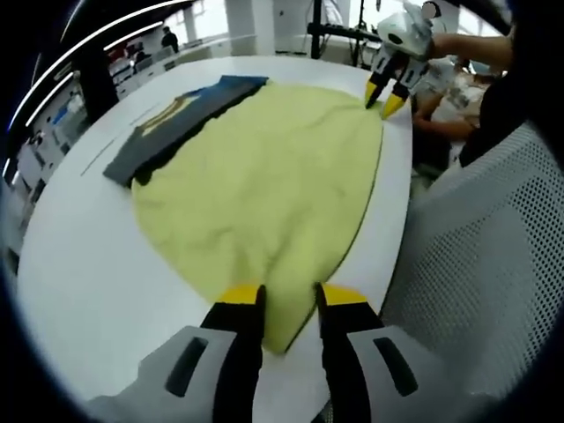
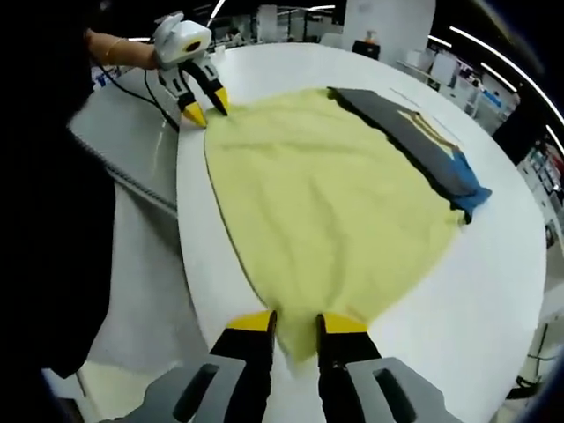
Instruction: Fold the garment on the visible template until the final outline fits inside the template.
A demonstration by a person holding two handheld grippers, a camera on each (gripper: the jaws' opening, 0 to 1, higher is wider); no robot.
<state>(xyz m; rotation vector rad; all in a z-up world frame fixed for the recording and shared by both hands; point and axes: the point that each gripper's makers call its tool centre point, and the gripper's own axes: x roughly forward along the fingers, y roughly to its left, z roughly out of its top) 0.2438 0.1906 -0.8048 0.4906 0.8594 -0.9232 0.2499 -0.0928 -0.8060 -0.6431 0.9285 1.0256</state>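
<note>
— While the cloth point(image 1: 264, 194) lies spread flat on the white table point(image 1: 79, 291), where do the grippers sit?

— One at each end of its near edge. In the left gripper view, the left gripper point(image 1: 289, 304) has its yellow-tipped jaws a little apart, with a corner of the yellow cloth running up between them. Whether they pinch it I cannot tell. Far off at the top right, the right gripper point(image 1: 389, 94) points its tips down onto the other corner.

— And from the other side?

— Much the same in the right gripper view. The right gripper point(image 2: 297, 324) stands narrowly open with the cloth point(image 2: 326, 203) corner between its jaws, and the left gripper point(image 2: 204, 107), far at the top left, has its tips on the fabric's edge, a hand point(image 2: 119, 48) behind it.

— Is anything else on the table point(image 2: 493, 291)?

— A dark mat point(image 1: 181, 119) with some blue and yellow on it, lying along the cloth's far side. The cloth overlaps its edge. In the right gripper view the mat point(image 2: 423, 141) sits at the far right, its blue corner poking out past the fabric.

— What is beside the table?

— A grey mesh chair point(image 1: 480, 264) just off the near edge.
</note>
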